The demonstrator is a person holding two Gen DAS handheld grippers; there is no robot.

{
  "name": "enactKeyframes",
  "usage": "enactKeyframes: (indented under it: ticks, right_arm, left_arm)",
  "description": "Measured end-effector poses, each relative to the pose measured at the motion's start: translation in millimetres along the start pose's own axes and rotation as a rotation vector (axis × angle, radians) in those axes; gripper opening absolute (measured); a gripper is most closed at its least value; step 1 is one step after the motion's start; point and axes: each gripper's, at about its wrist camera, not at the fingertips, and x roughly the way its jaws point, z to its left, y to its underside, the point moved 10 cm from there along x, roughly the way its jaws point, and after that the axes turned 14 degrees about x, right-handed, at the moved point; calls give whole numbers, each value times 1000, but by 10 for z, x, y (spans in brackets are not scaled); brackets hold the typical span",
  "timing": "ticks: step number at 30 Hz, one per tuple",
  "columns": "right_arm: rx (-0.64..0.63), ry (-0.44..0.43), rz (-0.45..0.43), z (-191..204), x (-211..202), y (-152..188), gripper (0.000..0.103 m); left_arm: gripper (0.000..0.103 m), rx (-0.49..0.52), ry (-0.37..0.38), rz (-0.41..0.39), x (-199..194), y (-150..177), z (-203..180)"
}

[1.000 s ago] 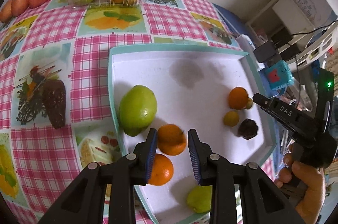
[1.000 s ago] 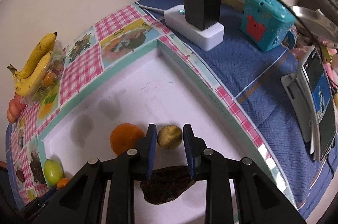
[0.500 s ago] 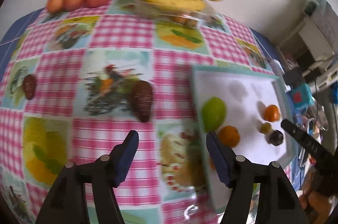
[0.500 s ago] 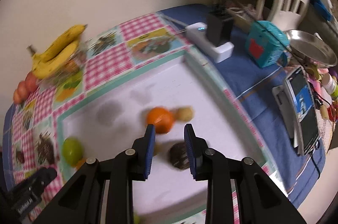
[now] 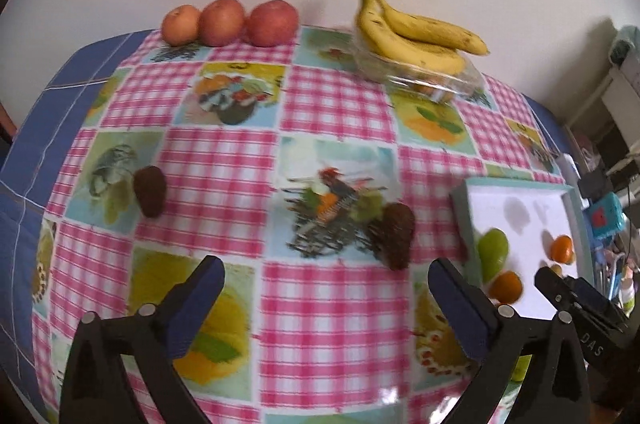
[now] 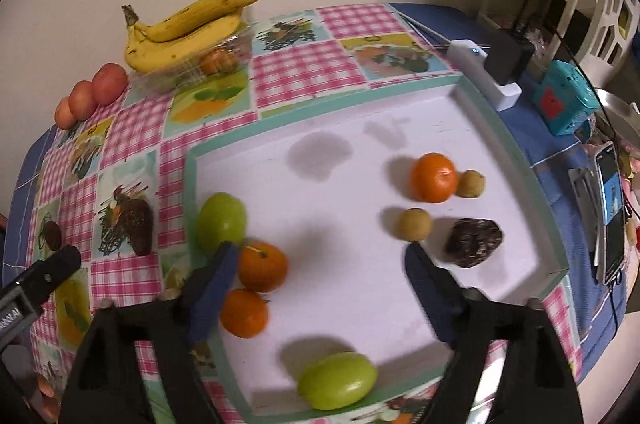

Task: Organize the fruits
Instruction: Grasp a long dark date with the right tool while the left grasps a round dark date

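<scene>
Item: dark fruit (image 5: 394, 242) on the tablecloth (image 5: 328, 96), just off the tray's (image 5: 460, 200) left edge, long axis pointing away from us. Our left gripper (image 5: 326, 290), jaws wide and empty, sits nearest; right gripper (image 6: 316, 266), likewise spread, hovers over the tray.

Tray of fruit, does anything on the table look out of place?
Yes. Two dark brown fruits lie loose on the checked cloth, outside the white tray, while a similar dark fruit already sits inside it.
</scene>
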Motion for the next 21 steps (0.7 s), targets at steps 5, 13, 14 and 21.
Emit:
enactKeyframes:
  ticks: [5,13,14,21]
  right_arm:
    - [-32,-3,-40,244,-10,5,92]
    - [-99,-127,-70,973,-65,38,92]
    - [-110,-130,-70,1044,-43,51,92]
    - [-193,-133,-32,1473,149,261,92]
  left_arm:
    - [103,-75,-18,-28,5,-29,509]
    - [103,-238,-134,-40,-61,84,1583]
    - [103,-251,-144,-38,-63,102,1685]
    - [103,-347,-190,-52,-186,208,2250]
